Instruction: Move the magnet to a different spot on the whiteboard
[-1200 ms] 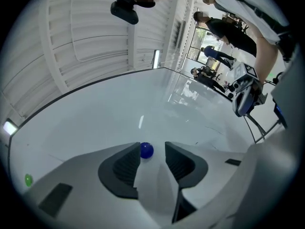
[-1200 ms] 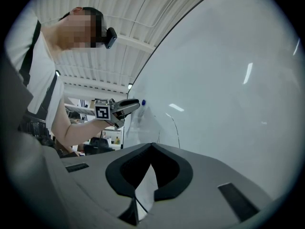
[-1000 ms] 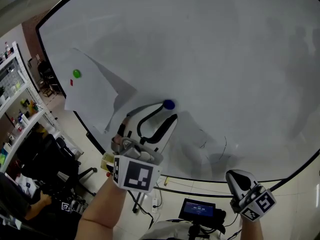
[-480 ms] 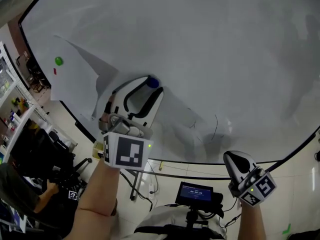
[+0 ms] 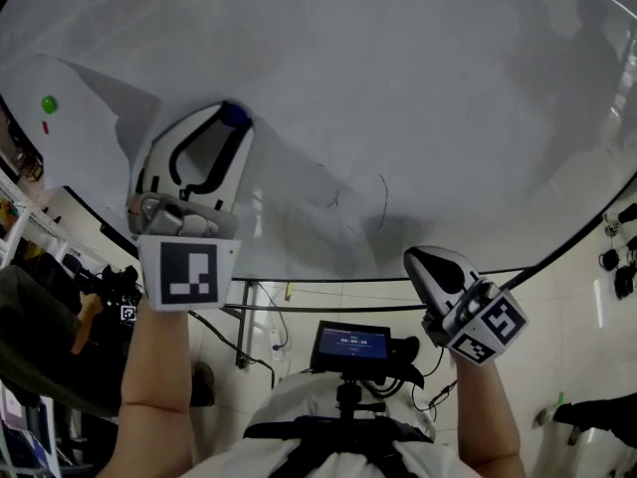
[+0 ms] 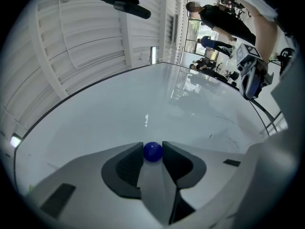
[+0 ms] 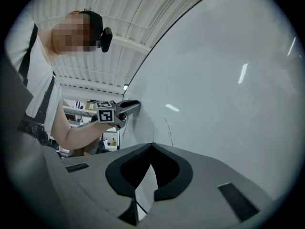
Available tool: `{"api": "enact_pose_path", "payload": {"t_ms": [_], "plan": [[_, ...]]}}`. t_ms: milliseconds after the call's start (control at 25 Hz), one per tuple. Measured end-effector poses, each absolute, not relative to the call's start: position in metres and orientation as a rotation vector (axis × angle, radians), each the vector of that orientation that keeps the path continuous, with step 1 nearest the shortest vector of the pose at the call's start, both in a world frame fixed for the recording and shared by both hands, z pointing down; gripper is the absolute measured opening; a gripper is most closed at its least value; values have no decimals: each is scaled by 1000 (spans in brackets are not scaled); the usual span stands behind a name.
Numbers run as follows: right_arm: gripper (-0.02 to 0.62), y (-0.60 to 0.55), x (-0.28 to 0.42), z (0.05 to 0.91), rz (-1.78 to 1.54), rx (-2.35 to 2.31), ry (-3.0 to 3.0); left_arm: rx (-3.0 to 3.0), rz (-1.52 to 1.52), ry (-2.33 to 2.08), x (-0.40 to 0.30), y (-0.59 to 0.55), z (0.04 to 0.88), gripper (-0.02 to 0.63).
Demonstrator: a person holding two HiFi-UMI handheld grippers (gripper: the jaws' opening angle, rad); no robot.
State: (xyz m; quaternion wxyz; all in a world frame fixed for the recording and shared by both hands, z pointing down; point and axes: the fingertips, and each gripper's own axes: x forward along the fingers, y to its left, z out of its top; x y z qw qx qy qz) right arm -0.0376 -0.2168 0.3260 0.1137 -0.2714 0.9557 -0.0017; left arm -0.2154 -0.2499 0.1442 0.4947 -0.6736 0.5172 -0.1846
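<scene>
A small blue ball magnet (image 5: 234,115) sits on the whiteboard (image 5: 418,78), left of centre in the head view. My left gripper (image 5: 230,120) points at the board with its jaws closing. The left gripper view shows the blue magnet (image 6: 153,152) filling the gap between the two dark pads (image 6: 130,162), touching both. My right gripper (image 5: 422,260) hangs low at the right, below the board's bottom edge. The right gripper's (image 7: 152,145) tips meet, and nothing is between them.
A sheet of paper (image 5: 95,98) hangs on the board at the far left under a green magnet (image 5: 48,104). Thin pen marks (image 5: 383,192) cross the lower middle of the board. A small screen (image 5: 351,344) sits below, near my chest. Shelves and a seated person are at the left.
The left jaws have narrowed from wide open until they touch the blue magnet. The head view has swung, so the left gripper and the magnet now sit higher and further left.
</scene>
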Motion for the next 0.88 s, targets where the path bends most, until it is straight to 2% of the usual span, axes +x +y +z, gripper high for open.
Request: {"api": "enact_pose_path", "payload": {"t_ms": [880], "plan": [[34,-180,-19,342,-60,-936,2827,-1917,-167,1298,-215,-226,164,155]]}}
